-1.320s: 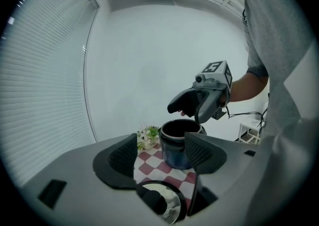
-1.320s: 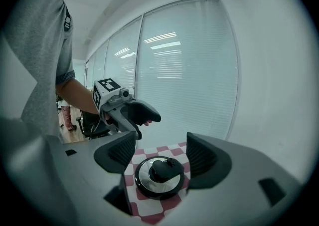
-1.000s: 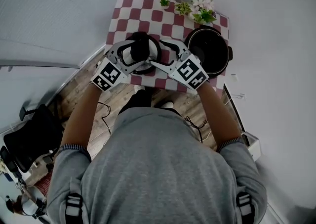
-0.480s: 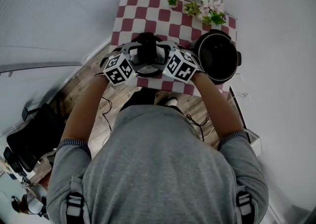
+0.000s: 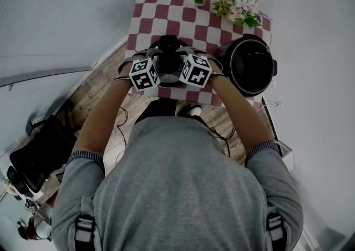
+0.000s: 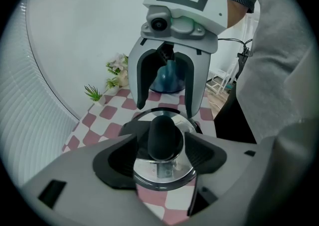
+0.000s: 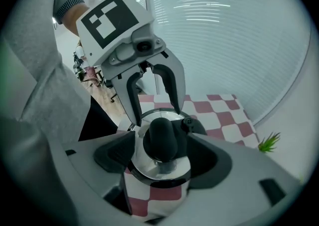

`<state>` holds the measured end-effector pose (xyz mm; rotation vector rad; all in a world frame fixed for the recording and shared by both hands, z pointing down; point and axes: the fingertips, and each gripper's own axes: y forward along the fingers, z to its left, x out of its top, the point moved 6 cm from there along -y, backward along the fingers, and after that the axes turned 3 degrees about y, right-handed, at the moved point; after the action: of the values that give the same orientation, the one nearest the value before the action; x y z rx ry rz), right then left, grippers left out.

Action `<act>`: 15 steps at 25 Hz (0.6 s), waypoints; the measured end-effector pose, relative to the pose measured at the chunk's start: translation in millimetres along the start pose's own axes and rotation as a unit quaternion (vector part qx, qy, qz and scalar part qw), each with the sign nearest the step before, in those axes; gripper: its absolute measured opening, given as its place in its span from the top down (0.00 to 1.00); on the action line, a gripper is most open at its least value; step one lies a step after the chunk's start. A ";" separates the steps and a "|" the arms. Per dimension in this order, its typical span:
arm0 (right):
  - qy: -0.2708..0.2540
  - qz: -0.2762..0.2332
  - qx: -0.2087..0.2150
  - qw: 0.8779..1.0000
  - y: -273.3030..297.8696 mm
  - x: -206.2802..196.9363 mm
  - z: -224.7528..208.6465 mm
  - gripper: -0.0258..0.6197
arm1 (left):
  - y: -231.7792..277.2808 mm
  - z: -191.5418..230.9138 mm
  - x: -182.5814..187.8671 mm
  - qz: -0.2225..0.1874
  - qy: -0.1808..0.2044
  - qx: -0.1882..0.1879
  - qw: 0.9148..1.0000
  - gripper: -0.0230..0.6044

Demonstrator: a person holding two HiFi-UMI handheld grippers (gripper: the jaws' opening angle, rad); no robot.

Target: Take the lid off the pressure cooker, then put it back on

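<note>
The lid (image 5: 166, 68) lies on the bench (image 5: 166, 11), beside the open pressure cooker (image 5: 252, 92). The left gripper (image 6: 167, 142) and right gripper (image 7: 162, 149) straddle its knob (image 6: 164, 132), jaws spread. Risk: uneven closing could tilt the lid, or the rounded knob could slip free.

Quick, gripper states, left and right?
Left gripper: open, jaws astride the lid knob, not clamped.
Right gripper: open, astride the same knob.
</note>
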<state>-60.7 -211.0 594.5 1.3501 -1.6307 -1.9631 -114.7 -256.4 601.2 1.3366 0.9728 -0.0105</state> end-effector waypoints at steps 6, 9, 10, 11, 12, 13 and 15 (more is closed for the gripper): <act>-0.021 0.044 0.007 0.999 26.4 -6.4 -2.7 0.43 | 19.7 1.1 -13.2 0.019 0.001 -0.023 1.000 0.45; -0.031 0.065 0.007 0.997 38.5 -11.3 -3.7 0.43 | 28.0 3.6 -16.9 0.018 -0.008 -0.033 0.999 0.45; -0.035 0.072 0.007 0.997 42.9 -13.6 -3.7 0.43 | 30.6 4.0 -18.4 0.020 -0.009 -0.035 0.999 0.45; -0.039 0.077 0.006 0.996 47.1 -15.6 -3.8 0.43 | 33.3 4.2 -20.4 0.022 -0.008 -0.036 0.999 0.45; -0.042 0.082 0.006 0.996 50.3 -16.8 -4.0 0.43 | 36.0 4.1 -22.2 0.025 -0.006 -0.038 0.999 0.45; -0.045 0.084 0.006 0.995 52.0 -17.0 -4.3 0.43 | 38.3 3.6 -23.1 0.028 -0.005 -0.041 0.999 0.45; -0.050 0.089 0.006 0.995 53.4 -16.0 -5.1 0.43 | 42.7 1.9 -23.6 0.029 -0.005 -0.051 0.998 0.45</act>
<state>-66.8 -221.4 649.2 1.0832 -1.7445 -1.9457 -106.0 -257.4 649.2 1.2699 0.9143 0.0768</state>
